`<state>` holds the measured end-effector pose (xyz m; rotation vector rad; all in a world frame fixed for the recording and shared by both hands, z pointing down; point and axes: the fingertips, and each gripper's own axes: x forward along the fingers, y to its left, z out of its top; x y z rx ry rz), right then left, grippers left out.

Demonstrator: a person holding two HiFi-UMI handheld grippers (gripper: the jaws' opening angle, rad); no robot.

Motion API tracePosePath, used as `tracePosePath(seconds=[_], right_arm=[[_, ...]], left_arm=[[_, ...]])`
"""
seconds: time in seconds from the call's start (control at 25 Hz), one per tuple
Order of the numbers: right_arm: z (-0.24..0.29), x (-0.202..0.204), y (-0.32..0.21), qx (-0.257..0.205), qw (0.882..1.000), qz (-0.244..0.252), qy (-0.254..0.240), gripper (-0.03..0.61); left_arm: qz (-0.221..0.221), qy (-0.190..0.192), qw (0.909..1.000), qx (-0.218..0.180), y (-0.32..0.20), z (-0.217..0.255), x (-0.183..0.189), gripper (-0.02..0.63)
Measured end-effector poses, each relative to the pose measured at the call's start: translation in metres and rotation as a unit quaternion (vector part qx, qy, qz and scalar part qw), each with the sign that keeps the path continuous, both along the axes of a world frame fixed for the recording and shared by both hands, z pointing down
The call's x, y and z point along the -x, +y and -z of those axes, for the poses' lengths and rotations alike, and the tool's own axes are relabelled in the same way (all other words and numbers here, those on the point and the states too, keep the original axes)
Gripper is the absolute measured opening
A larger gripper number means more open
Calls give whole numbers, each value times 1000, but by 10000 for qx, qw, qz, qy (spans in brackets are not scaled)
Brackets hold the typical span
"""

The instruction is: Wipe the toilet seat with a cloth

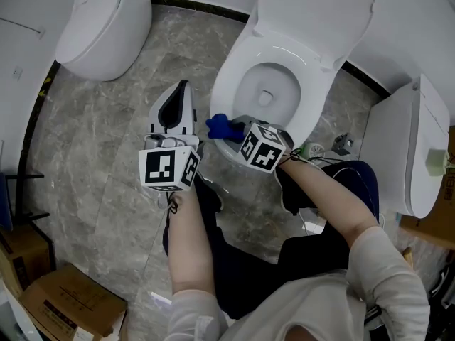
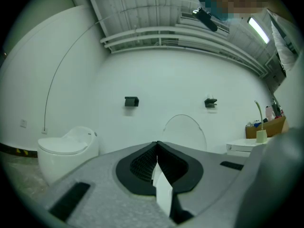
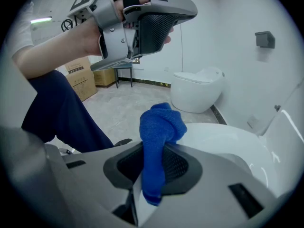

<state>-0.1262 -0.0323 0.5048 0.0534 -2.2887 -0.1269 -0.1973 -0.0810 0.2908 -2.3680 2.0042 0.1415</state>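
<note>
Grey marbled floor [image 1: 106, 141] spreads under me; cardboard boxes [image 1: 60, 300] sit at its lower left, and a second white toilet [image 1: 103, 23] stands against the wall above them, well apart from the one I face; my dark trouser legs [image 1: 234, 261] fill the middle of the floor, right up to the bowl. Further right the toilet seat [image 1: 229, 77] lies down around the bowl, its lid [image 1: 313, 6] tipped up behind it; at the far right another white fixture [image 1: 405, 148] stands beside the bowl, with a brown box [image 1: 434, 226] past it. Nothing lies between my tools and the seat.

My left gripper [image 1: 183, 85] hangs over bare floor just left of the bowl, pointing away from me; in the left gripper view its two fingers [image 2: 164, 194] are pressed flat together with nothing between them, aimed at the white wall [image 2: 156, 75] and its two dark wall brackets [image 2: 131, 101].

My right gripper [image 1: 234, 130] is at the front left edge of the seat; its fingers are clamped on a blue cloth [image 3: 159, 127], which runs down between the pads and bunches out past the tips. From the head view the bunch lies against the near rim of the seat; whether it presses on the rim I cannot tell.
</note>
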Motion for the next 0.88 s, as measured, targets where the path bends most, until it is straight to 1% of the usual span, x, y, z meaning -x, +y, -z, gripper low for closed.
tracePosePath(seconds=[0.08, 0.24, 0.6, 0.88], right_arm=[[1, -1, 2, -49, 10000, -10, -16, 87], [0, -3, 5, -88, 10000, -30, -11, 87], [1, -9, 14, -173, 9998, -58, 45, 87], [1, -15, 25, -340, 9993, 90, 147, 87]], left_arm=[[-5, -18, 10000, 5, 1, 0, -1, 9], [-5, -189, 9998, 16, 2, 0, -3, 9], [-111, -138, 9998, 43, -3, -1, -11, 9], [-202, -139, 9996, 158, -7, -9, -17, 9]])
